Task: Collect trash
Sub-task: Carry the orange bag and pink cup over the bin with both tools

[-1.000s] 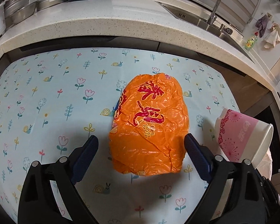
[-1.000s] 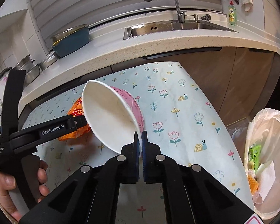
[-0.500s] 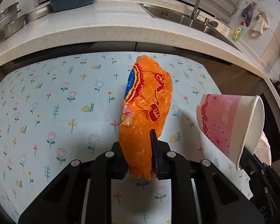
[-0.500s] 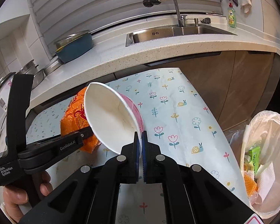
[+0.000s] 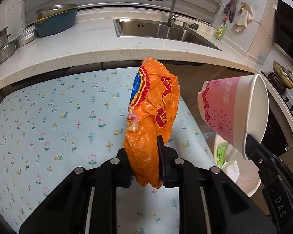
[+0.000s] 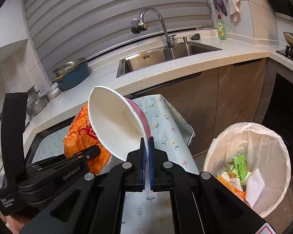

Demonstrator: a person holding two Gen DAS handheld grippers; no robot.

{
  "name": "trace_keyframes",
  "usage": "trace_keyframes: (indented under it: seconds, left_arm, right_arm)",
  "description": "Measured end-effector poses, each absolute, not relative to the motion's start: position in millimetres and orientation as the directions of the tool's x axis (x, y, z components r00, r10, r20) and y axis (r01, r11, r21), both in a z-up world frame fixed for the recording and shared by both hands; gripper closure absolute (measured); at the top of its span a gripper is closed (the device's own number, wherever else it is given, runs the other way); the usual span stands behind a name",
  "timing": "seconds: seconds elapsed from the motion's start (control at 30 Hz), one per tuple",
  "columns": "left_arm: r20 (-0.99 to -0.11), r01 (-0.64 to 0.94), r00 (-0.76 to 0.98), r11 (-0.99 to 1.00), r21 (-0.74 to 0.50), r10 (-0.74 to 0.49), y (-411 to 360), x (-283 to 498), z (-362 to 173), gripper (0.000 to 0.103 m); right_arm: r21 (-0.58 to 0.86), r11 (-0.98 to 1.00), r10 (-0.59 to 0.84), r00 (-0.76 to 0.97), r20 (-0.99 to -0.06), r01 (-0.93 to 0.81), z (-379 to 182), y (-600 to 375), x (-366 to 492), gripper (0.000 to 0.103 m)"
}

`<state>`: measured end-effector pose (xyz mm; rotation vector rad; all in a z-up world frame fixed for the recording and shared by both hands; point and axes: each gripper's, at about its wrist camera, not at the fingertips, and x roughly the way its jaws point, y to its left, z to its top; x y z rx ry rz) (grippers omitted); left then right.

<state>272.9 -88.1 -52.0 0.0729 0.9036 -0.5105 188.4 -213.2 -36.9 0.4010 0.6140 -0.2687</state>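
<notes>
Meanwhile left gripper (image 5: 145, 165) pinches orange bag (image 5: 152, 113), right gripper (image 6: 147, 165) paper bowl (image 6: 115, 124)

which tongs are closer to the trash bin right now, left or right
Right. The right tongs, gripping the paper bowl, sit just beside the lined trash bin; the left tongs, holding the orange bag, are farther off.

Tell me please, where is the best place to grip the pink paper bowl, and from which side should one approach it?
Best at its thin rim: the paper bowl is wide and hollow, so one pad should go inside and one outside the wall. Approach from the open mouth side. The right tool already pinches the rim like this, and the bowl looks steady, tilted above the flowered tablecloth.
</notes>
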Motion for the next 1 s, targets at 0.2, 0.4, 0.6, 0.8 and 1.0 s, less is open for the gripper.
trace_keyframes:
  seconds: [0.2,0.4,0.6,0.8,1.0]
  left_arm:
    - [-0.753,0.512,0.499,0.847,-0.141,-0.428,-127.9,236.1,-36.3,0.084]
    - [-0.753,0.566,0.473,0.813,-0.138,-0.457,-167.2,201.4,-31.0,0.084]
    - [-0.758,0.610,0.448,0.781,-0.129,-0.475,-199.5,174.4,-32.0,0.084]
    - [-0.764,0.646,0.422,0.753,-0.124,-0.488,-224.4,153.9,-34.0,0.084]
    - [-0.778,0.670,0.395,0.732,-0.120,-0.489,-245.1,140.9,-41.4,0.083]
  right_arm:
    - [0.299,0.864,-0.172,0.795,-0.582,0.406,-22.2,-246.4,143.9,0.100]
    - [0.305,0.836,-0.219,0.786,-0.578,0.457,-19.1,-281.6,103.4,0.100]
    - [0.318,0.806,-0.250,0.774,-0.581,0.499,-22.5,-311.2,71.3,0.100]
    - [0.334,0.781,-0.271,0.767,-0.582,0.529,-26.7,-332.3,47.5,0.100]
    - [0.346,0.759,-0.286,0.760,-0.584,0.552,-31.2,-349.7,32.0,0.100]
